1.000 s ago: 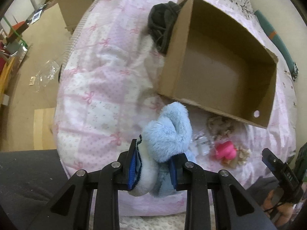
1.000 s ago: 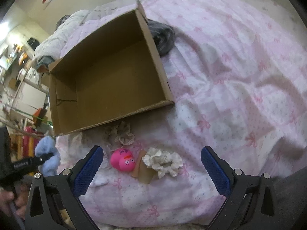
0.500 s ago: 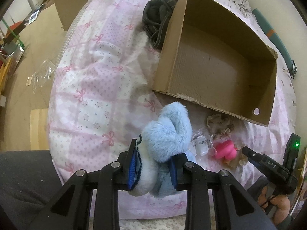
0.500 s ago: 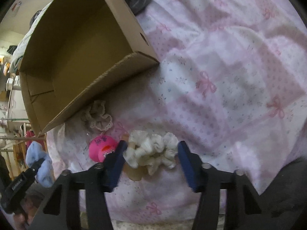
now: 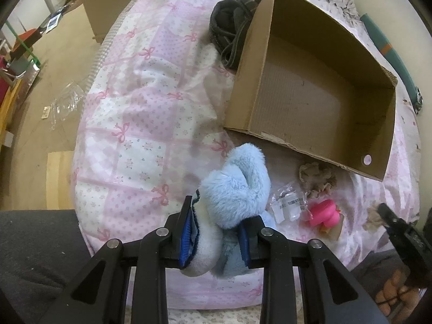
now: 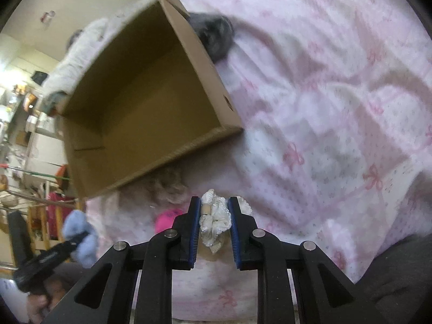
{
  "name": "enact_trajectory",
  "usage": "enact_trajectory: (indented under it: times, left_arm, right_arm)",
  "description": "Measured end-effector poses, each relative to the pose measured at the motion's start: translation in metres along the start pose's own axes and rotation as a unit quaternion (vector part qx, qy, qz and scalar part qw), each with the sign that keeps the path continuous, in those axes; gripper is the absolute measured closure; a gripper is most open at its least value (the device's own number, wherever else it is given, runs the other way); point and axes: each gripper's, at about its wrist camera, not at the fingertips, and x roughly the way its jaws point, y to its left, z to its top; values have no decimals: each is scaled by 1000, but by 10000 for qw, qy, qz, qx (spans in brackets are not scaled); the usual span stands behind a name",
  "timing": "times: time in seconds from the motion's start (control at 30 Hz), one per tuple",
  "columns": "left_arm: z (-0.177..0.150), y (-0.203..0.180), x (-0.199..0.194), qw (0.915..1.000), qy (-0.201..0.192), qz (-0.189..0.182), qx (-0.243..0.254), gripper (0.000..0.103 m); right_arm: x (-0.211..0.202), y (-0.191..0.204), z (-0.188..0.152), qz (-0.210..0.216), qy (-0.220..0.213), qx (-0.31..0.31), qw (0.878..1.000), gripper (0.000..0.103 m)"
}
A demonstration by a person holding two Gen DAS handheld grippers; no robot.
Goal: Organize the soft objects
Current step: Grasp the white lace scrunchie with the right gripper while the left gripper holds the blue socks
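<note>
My left gripper (image 5: 217, 232) is shut on a fluffy light-blue plush (image 5: 237, 183), held above the near edge of the pink bedspread; it also shows in the right wrist view (image 6: 81, 235). My right gripper (image 6: 214, 216) is shut on a white frilly scrunchie (image 6: 216, 217), lifted off the bed. An open empty cardboard box (image 5: 310, 91) (image 6: 140, 113) lies beyond both. A beige scrunchie (image 5: 316, 175) and a pink toy (image 5: 324, 213) lie just in front of the box.
A dark grey garment (image 5: 229, 27) lies against the box's far left side. A clear plastic wrapper (image 5: 286, 202) lies by the pink toy. The bed edge drops to a tan floor (image 5: 40, 86) on the left, with clutter.
My right gripper closed on the white scrunchie and lifted it off the bed. My left gripper still holds the blue plush and has shifted only slightly.
</note>
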Motion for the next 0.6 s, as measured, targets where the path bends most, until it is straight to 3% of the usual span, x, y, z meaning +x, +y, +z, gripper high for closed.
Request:
enact_trajectory:
  times: [0.4,0.6]
  left_arm:
    - [-1,-4,-10,9992,-234,297,150,76]
    - [15,-14,-45,9961,-798,301,241,76]
  right_arm:
    - [-24,36,-6,511,-222,-648,9963,81]
    - [-44,51,9,721,-429,-973,9917,81]
